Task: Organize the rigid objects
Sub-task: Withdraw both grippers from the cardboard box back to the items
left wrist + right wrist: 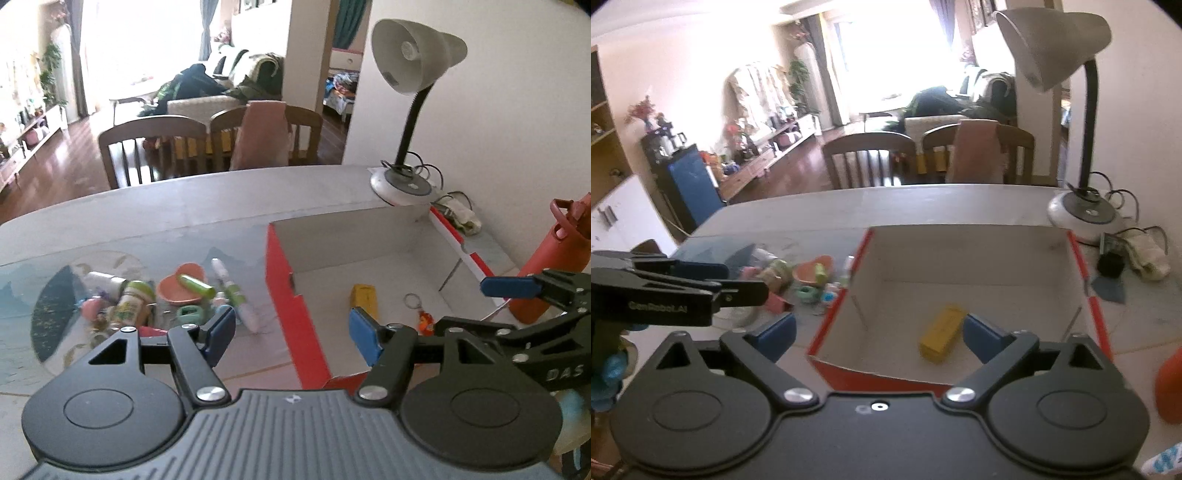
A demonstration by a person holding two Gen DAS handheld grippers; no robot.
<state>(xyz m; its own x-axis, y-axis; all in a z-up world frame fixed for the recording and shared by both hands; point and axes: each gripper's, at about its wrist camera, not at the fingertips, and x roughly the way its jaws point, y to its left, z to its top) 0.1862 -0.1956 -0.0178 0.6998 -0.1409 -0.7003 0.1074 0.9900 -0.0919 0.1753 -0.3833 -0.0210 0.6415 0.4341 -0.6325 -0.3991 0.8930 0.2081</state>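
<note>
A red cardboard box (284,295) with a white inside stands open on the table. In it lie a yellow block (364,295) and a small keychain (421,314). My left gripper (293,334) hangs open above the box's left wall, with nothing between its blue pads. Left of the box is a pile: a coral heart dish (177,288), a green tube (195,286), a white-green marker (232,291) and a small bottle (129,302). My right gripper (882,336) is wide open and empty over the box's near wall (879,376). The yellow block (942,334) lies beneath it, near its right pad.
A white desk lamp (406,184) stands behind the box, with cables and a cloth (465,218) by the wall. A red bottle (554,266) stands right of the box. Wooden chairs (155,147) line the table's far edge.
</note>
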